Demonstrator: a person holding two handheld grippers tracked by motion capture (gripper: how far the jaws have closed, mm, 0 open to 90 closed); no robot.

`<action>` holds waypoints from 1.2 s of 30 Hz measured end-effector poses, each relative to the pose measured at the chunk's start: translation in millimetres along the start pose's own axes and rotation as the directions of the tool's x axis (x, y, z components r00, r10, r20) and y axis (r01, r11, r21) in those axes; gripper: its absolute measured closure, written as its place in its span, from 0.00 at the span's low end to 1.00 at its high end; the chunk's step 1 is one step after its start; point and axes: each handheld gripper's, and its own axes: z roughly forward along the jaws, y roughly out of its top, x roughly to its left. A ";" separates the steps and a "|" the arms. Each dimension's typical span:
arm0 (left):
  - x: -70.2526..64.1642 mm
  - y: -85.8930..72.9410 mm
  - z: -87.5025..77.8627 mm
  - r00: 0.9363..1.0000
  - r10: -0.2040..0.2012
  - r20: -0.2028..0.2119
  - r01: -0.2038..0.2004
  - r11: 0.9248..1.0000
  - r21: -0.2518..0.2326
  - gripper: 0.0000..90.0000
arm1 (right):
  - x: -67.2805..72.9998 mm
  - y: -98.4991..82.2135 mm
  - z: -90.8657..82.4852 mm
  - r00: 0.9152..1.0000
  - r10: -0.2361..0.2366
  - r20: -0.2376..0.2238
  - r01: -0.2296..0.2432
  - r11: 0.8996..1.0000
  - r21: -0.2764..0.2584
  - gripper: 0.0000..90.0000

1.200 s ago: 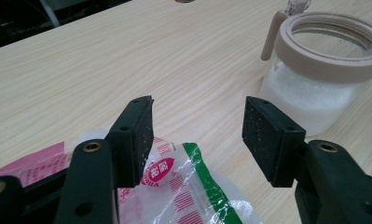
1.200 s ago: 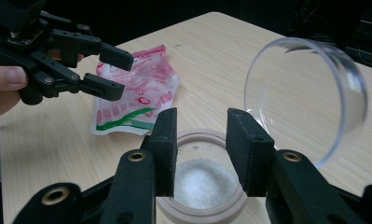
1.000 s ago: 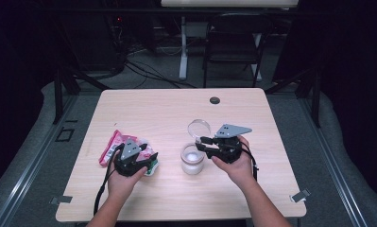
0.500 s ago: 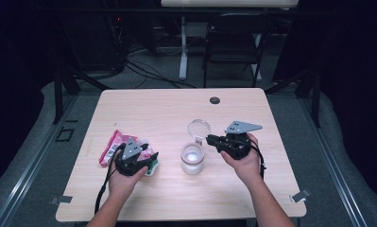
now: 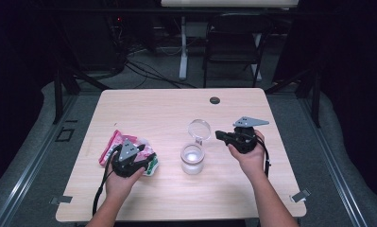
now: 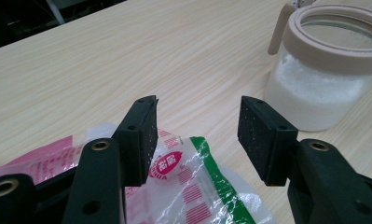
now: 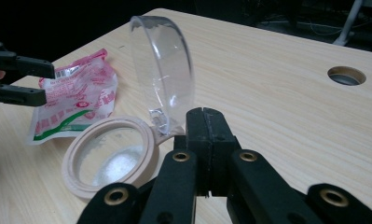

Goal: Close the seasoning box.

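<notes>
Between the tools only the jar (image 5: 192, 159) and its upright lid (image 5: 199, 129) stand; far tabletop (image 5: 167, 106) open

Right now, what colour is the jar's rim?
Beige; the jar's rim shows best in the left gripper view.

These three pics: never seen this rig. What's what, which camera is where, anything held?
No robot here: a person sits at a light wooden table holding a black hand-held tool in each hand.

The high view looks down from above the person. The left tongs are at its left, the right tongs at its right. The other two pictures come from cameras riding on each tool, looking along its jaws.

On the table stands a clear jar with a beige rim, part full of white powder, its clear hinged lid flipped up. Beside it lies a crinkled pink, white and green plastic packet.

The left tongs are open above the packet, gripping nothing. The right tongs, just closed, are shut and empty beside the jar's hinge.
</notes>
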 end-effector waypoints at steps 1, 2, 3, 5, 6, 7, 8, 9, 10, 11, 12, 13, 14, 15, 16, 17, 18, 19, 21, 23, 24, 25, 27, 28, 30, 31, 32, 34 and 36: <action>0.2 -0.6 -0.9 1.000 -0.002 -0.004 0.002 1.000 -0.002 0.53 | -1.7 0.2 1.0 1.000 0.005 -0.003 -0.005 1.000 0.000 1.00; 0.9 -1.8 -2.5 1.000 -0.007 -0.006 0.007 1.000 -0.004 0.53 | -2.7 0.3 2.0 1.000 0.010 0.001 -0.010 1.000 -0.001 1.00; 1.4 -2.7 -3.8 1.000 -0.009 -0.009 0.009 1.000 -0.003 0.53 | -4.8 0.6 3.6 1.000 0.013 0.004 -0.013 1.000 -0.002 1.00; 2.3 -4.7 -6.4 1.000 -0.014 -0.018 0.014 1.000 -0.002 0.53 | -8.0 0.9 6.6 1.000 0.016 0.005 -0.016 1.000 0.003 1.00; 2.8 -5.5 -7.6 1.000 -0.015 -0.021 0.015 1.000 -0.002 0.53 | -9.2 0.9 9.0 1.000 0.021 0.002 -0.021 1.000 0.002 1.00; 3.6 -6.3 -9.4 1.000 -0.015 -0.025 0.015 1.000 0.001 0.53 | -9.7 0.8 11.0 1.000 0.024 0.000 -0.024 1.000 0.000 1.00; 4.0 -7.3 -10.9 0.999 -0.020 -0.030 0.020 1.000 0.001 0.53 | -10.7 1.2 13.0 1.000 0.022 -0.001 -0.022 1.000 0.006 1.00; 4.4 -8.4 -12.1 0.999 -0.025 -0.035 0.025 1.000 -0.004 0.54 | -11.1 1.5 15.4 1.000 0.023 -0.003 -0.023 1.000 0.007 1.00; 5.1 -9.8 -13.7 0.999 -0.030 -0.039 0.030 1.000 -0.003 0.54 | -11.3 1.8 17.7 1.000 0.025 -0.005 -0.025 1.000 0.006 1.00; 5.6 -10.4 -14.8 0.999 -0.031 -0.042 0.031 1.000 -0.001 0.54 | -12.2 2.6 19.8 1.000 0.016 -0.003 -0.016 1.000 0.014 1.00; 6.3 -11.6 -16.4 0.998 -0.032 -0.048 0.032 0.999 -0.001 0.54 | -12.6 2.8 21.2 1.000 0.017 0.000 -0.017 1.000 0.013 1.00; 6.6 -12.1 -17.3 0.998 -0.034 -0.049 0.034 0.999 -0.001 0.54 | -14.2 2.9 23.3 1.000 0.024 -0.010 -0.024 1.000 0.010 1.00; 6.9 -13.1 -18.9 0.998 -0.038 -0.053 0.038 0.999 -0.002 0.54 | -15.1 2.9 24.2 1.000 0.029 -0.006 -0.029 1.000 0.011 1.00; 7.1 -13.7 -20.0 0.998 -0.042 -0.056 0.042 0.999 -0.002 0.54 | -17.0 3.0 25.8 0.999 0.032 -0.011 -0.032 0.999 0.015 1.00; 7.5 -14.3 -20.7 0.997 -0.040 -0.060 0.039 0.999 -0.003 0.54 | -18.3 3.1 27.1 0.999 0.039 -0.014 -0.039 0.999 0.014 1.00; 7.7 -15.0 -21.9 0.997 -0.043 -0.063 0.043 0.999 -0.001 0.54 | -19.1 3.3 27.9 0.999 0.044 -0.017 -0.043 0.999 0.016 1.00; 8.1 -15.5 -22.6 0.997 -0.044 -0.064 0.044 0.999 0.000 0.54 | -19.9 3.7 29.2 0.999 0.045 -0.019 -0.044 0.999 0.018 1.00; 8.3 -15.9 -22.9 0.997 -0.044 -0.065 0.044 0.999 -0.002 0.54 | -20.3 3.9 30.3 0.999 0.046 -0.021 -0.045 0.999 0.017 1.00; 8.3 -16.4 -24.0 0.997 -0.048 -0.068 0.048 0.999 -0.002 0.54 | -19.9 4.2 32.1 0.999 0.049 -0.021 -0.049 0.999 0.020 1.00; 8.2 -16.5 -24.4 0.997 -0.047 -0.068 0.047 0.999 -0.001 0.55 | -20.0 4.4 33.3 0.999 0.044 -0.022 -0.043 0.999 0.025 1.00; 8.0 -16.5 -24.5 0.997 -0.047 -0.066 0.047 0.999 -0.001 0.55 | -20.0 4.5 33.6 0.999 0.043 -0.023 -0.042 0.999 0.028 1.00; 7.9 -16.4 -24.5 0.997 -0.046 -0.066 0.046 0.999 -0.001 0.55 | -19.7 4.3 34.0 0.999 0.044 -0.022 -0.043 0.999 0.028 1.00; 7.2 -15.9 -24.2 0.997 -0.044 -0.062 0.044 0.999 -0.002 0.56 | -19.9 4.2 34.0 0.999 0.044 -0.020 -0.043 0.999 0.027 1.00; 6.6 -15.5 -23.7 0.997 -0.042 -0.057 0.042 0.999 0.000 0.57 | -20.0 4.2 33.9 0.999 0.044 -0.019 -0.044 0.999 0.026 1.00; 5.2 -14.0 -23.0 0.998 -0.045 -0.045 0.045 0.999 -0.001 0.59 | -20.2 4.2 33.4 0.999 0.044 -0.018 -0.043 0.999 0.027 1.00; 4.3 -12.6 -22.8 0.998 -0.044 -0.037 0.044 0.999 -0.001 0.61 | -19.9 4.1 33.5 0.999 0.043 -0.020 -0.042 0.999 0.026 1.00; 3.4 -11.0 -22.6 0.999 -0.040 -0.031 0.040 0.999 -0.005 0.62 | -19.4 4.1 33.5 0.999 0.044 -0.021 -0.043 0.999 0.029 1.00; 0.9 -7.5 -21.9 0.999 -0.039 -0.013 0.039 0.999 -0.010 0.64 | -19.1 4.1 34.3 0.999 0.039 -0.022 -0.038 0.999 0.029 1.00; -2.5 -2.4 -20.1 1.000 -0.017 0.001 0.017 1.000 0.000 0.67 | -18.7 3.7 35.1 0.999 0.043 -0.024 -0.042 0.999 0.026 1.00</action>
